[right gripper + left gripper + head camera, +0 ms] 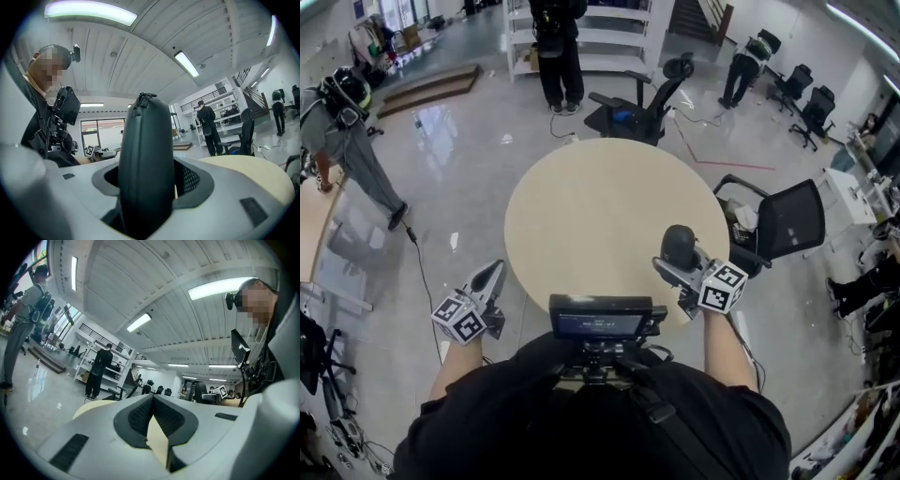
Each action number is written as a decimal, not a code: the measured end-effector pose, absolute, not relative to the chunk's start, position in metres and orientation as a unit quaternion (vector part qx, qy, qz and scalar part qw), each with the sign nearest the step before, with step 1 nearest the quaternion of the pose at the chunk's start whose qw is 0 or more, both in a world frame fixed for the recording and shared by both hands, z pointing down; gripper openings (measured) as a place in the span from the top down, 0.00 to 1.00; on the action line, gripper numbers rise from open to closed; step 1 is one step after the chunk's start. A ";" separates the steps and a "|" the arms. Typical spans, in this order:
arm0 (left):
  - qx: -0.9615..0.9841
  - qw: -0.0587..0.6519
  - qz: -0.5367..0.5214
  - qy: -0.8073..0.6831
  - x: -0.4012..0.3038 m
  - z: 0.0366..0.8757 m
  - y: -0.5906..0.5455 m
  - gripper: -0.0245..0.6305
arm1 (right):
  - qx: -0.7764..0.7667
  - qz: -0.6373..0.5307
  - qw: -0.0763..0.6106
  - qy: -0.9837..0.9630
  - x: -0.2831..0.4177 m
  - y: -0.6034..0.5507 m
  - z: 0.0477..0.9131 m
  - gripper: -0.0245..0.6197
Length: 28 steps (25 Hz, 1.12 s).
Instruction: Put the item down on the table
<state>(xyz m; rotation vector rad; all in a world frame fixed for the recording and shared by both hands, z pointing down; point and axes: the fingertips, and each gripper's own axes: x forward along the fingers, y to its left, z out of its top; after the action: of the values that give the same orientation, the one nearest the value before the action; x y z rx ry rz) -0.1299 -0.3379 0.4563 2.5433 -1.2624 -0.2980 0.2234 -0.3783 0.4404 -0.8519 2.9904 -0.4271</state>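
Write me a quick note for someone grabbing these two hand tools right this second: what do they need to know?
Right gripper: fingers clamped on a dark zippered case, held upright over the near right edge of the round table.
Left gripper: fingers shut, nothing in them, just off the table's near left edge.
Done: the case is in the grip and at the table.
Left: lower it onto the bare tabletop, open the fingers, draw back.
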 end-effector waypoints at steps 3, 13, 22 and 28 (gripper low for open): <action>0.878 0.139 -0.106 -0.446 -0.095 0.449 -0.352 0.97 | -0.258 -0.140 0.011 0.956 0.254 -0.405 0.439 0.54; 0.889 0.147 -0.072 -0.427 -0.037 0.454 -0.393 0.97 | -0.262 -0.167 0.032 0.950 0.301 -0.439 0.457 0.54; 0.916 0.152 -0.088 -0.360 -0.069 0.464 -0.475 0.97 | -0.340 -0.162 0.026 0.926 0.274 -0.473 0.447 0.54; 0.935 0.140 -0.057 -0.320 -0.119 0.473 -0.532 0.97 | -0.368 -0.160 0.020 0.916 0.218 -0.487 0.459 0.54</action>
<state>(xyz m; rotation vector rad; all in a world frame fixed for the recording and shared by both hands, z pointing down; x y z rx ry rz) -0.1190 -0.5316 0.4727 2.7016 -0.9251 -0.1654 0.2176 -0.4872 0.4591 -1.1402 2.8412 -0.4965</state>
